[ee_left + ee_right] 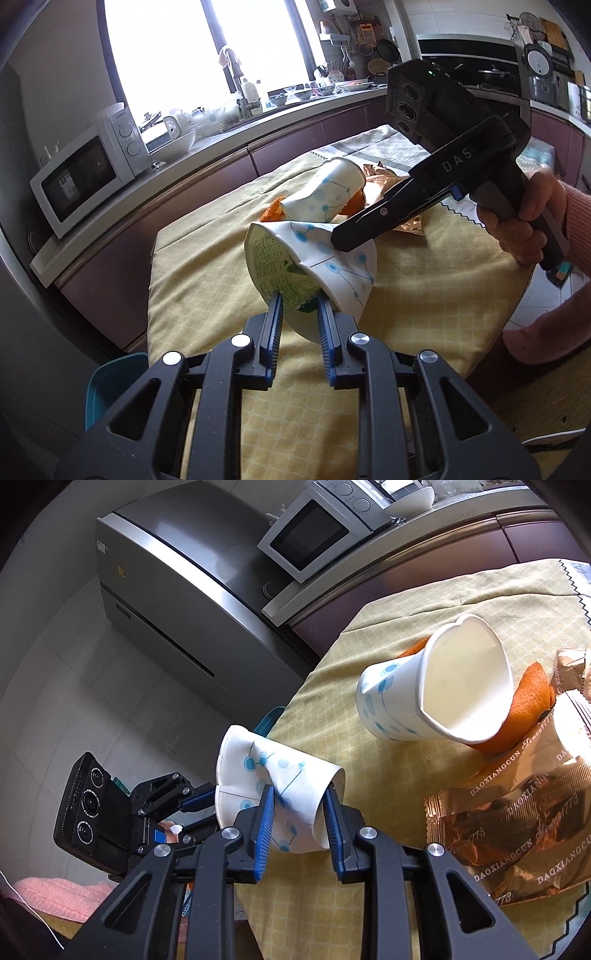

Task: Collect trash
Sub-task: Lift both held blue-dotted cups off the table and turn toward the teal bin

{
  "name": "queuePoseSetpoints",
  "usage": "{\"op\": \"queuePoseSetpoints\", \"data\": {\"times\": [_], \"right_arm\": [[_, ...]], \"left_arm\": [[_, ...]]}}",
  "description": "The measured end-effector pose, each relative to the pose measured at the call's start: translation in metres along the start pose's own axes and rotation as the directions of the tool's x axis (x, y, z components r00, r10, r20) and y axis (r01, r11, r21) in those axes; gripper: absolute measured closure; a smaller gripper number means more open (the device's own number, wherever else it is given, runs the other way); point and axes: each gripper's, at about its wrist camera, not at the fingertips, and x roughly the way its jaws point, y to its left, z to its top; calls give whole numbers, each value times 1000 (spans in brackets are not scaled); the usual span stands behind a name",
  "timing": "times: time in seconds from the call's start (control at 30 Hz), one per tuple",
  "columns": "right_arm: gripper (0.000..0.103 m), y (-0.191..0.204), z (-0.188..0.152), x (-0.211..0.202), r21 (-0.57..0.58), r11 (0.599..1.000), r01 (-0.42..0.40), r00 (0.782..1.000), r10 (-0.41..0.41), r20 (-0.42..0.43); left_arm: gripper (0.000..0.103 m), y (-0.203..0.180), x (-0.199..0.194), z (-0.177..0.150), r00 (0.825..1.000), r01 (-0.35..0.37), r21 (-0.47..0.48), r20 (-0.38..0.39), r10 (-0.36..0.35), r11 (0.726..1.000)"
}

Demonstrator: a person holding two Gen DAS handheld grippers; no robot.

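A crushed white paper cup [332, 269] with blue dots hangs over the near edge of the yellow-clothed table [207, 295], held from both ends. My left gripper [299, 300] is shut on its green-printed base end. My right gripper [341, 240] comes in from the right and pinches the cup's side. In the right wrist view my right gripper [300, 790] is shut on the flattened cup [266, 771] near its rim, and my left gripper [205, 801] holds the far base. A second paper cup [436, 686] lies on its side on an orange peel [532, 694].
A crinkled copper foil bag [517, 812] lies to the right of the cups. A teal bin [107, 384] stands below the table's left corner. A microwave [85, 177] sits on the counter, a steel fridge [177, 590] beside it. A hand in a pink sleeve [524, 210] holds the right gripper.
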Motion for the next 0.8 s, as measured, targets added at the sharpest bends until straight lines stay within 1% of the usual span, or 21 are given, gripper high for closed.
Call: {"op": "queuePoseSetpoints", "data": {"times": [0.07, 0.17, 0.27, 0.4, 0.5, 0.6, 0.73, 0.8], "right_arm": [[78, -1, 1, 1, 2, 1000, 2, 1000, -2, -1], [78, -2, 2, 2, 10, 1000, -4, 1000, 4, -2], [78, -2, 2, 3, 9, 1000, -4, 1000, 4, -4], [78, -3, 2, 1, 10, 1000, -3, 1000, 3, -1], [78, -4, 1, -1, 16, 1000, 6, 1000, -6, 10], [78, -5, 1, -2, 30, 999, 11, 1000, -12, 22], [78, -5, 0, -2, 39, 999, 16, 999, -17, 30], [78, -5, 0, -1, 40, 999, 18, 999, -19, 30]], "left_arm": [[83, -4, 1, 0, 1000, -2, 26, -1, 2, 1000], [90, -6, 2, 1, 1000, 15, 40, 0, -15, 999], [92, -9, 1, 1, 1000, 20, 44, 6, -20, 999], [94, -1, 0, -1, 999, 45, -25, 14, -45, 999], [102, 6, -5, -4, 999, 44, -83, 25, -42, 996], [102, 15, -12, -6, 998, 41, -141, 45, -35, 989], [102, 21, -22, -10, 998, 33, -184, 55, -23, 982], [102, 23, -27, -12, 998, 18, -203, 57, -6, 979]]}}
